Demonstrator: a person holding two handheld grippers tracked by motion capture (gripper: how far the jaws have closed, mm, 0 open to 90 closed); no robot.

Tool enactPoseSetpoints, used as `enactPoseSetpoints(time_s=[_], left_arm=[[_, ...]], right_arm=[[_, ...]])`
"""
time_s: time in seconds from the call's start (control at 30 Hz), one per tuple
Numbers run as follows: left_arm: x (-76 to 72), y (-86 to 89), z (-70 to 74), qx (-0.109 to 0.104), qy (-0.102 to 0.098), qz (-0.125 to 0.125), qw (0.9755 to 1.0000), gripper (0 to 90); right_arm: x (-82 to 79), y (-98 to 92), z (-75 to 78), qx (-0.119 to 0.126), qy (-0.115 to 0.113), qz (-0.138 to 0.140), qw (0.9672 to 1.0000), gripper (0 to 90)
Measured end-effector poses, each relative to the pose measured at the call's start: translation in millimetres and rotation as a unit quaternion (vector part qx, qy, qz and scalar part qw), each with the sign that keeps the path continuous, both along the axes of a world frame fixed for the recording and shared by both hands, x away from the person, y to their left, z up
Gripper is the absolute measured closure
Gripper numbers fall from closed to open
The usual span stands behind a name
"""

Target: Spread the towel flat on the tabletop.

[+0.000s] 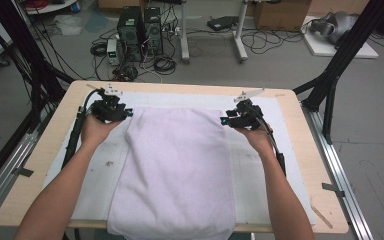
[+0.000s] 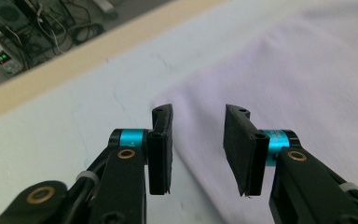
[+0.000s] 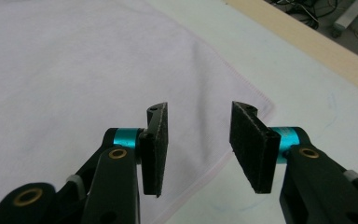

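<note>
A pale lilac towel (image 1: 175, 170) lies flat on a white mat (image 1: 260, 165) that covers most of a light wooden table (image 1: 305, 165). The towel is folded into a long rectangle; its near end hangs over the table's near edge and its far end lies towards the far side of the mat, with 1 far corner near each gripper.

The left gripper (image 1: 111, 110) is held just beside the towel's far left corner, gripped by the person's left hand (image 1: 94, 131). In the left gripper view its 2 black jaws stand apart with nothing between them; the towel's corner (image 2: 279, 84) lies on the mat below and beyond the gap, not touched by the pads.

The right gripper (image 1: 240, 118) sits at the towel's far right corner, held by the right hand (image 1: 260, 140). In the right gripper view its jaws also stand apart and hold nothing; the towel (image 3: 74, 70) with its stitched edge lies below them, the corner just past the right-hand jaw.

Beyond the table, 2 computer towers (image 1: 140, 32) stand on the grey floor among cables.
</note>
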State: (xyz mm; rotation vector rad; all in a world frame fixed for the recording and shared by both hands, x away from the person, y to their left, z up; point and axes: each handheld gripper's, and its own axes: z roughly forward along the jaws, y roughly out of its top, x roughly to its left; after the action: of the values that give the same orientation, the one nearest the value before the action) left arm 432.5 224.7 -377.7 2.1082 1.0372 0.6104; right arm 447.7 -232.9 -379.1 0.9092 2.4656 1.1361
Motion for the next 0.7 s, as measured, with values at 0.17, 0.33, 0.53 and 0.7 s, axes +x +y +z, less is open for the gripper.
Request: enactPoseSetpoints(time_s=[0.17,0.33,0.53,0.7], left_arm=[[-33.6,7.3,-12.9,-0.011,0.009,-0.027,0.9995,60.7],[-69.6,9.4,-20.9,-0.026,0.003,-0.052,0.9983,60.1],[-113.9,10.3,-31.0,-0.028,0.01,-0.083,0.9961,61.6],[-149.8,13.0,-46.8,-0.046,0.022,-0.105,0.9931,62.8]], right_arm=[[-27.8,-2.2,-8.6,0.014,0.013,0.013,0.9997,53.4],[-59.4,-1.0,-13.1,0.031,0.013,0.034,0.9989,51.9],[-100.7,4.9,-16.2,0.029,0.013,0.071,0.997,48.9],[-136.6,5.6,-24.1,0.028,0.021,0.102,0.9942,50.5]])
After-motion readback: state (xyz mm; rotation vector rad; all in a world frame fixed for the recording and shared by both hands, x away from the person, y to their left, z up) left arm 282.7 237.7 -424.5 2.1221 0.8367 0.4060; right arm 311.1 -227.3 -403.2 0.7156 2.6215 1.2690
